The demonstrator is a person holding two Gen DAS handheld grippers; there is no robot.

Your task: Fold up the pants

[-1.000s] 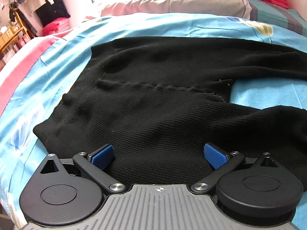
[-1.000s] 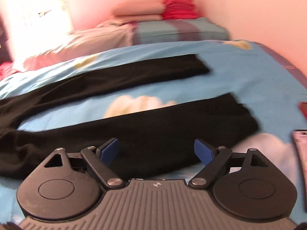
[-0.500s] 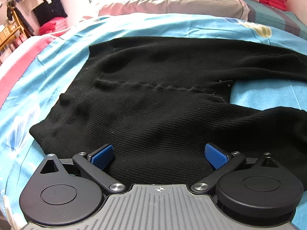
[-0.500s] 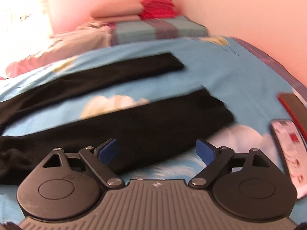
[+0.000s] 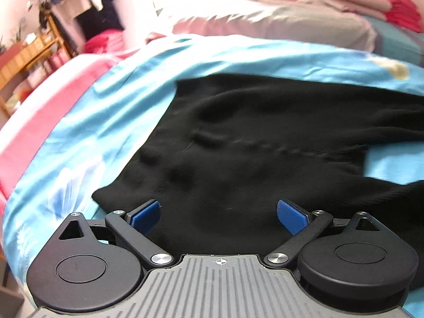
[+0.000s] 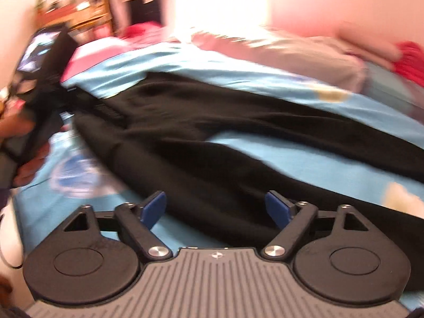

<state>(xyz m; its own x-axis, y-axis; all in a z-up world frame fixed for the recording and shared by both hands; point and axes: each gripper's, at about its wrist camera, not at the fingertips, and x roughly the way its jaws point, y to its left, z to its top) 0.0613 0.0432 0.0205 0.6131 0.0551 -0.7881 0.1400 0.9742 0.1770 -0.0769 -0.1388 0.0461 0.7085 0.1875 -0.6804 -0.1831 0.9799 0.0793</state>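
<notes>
Black ribbed knit pants (image 5: 265, 159) lie flat, unfolded, legs apart, on the blue floral bedsheet (image 5: 79, 137). Left gripper (image 5: 218, 216) open, empty; right gripper (image 6: 215, 208) open, jaws just narrowing, holding nothing. No fold made yet.

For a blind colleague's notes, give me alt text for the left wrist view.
Black pants lie spread on a light blue bedsheet, seen over the left gripper, whose blue-padded fingers stand open just above the fabric, gripping nothing.

Pants (image 6: 238, 143) legs run off the right edge; far bedding (image 6: 291, 50) blurred.
</notes>
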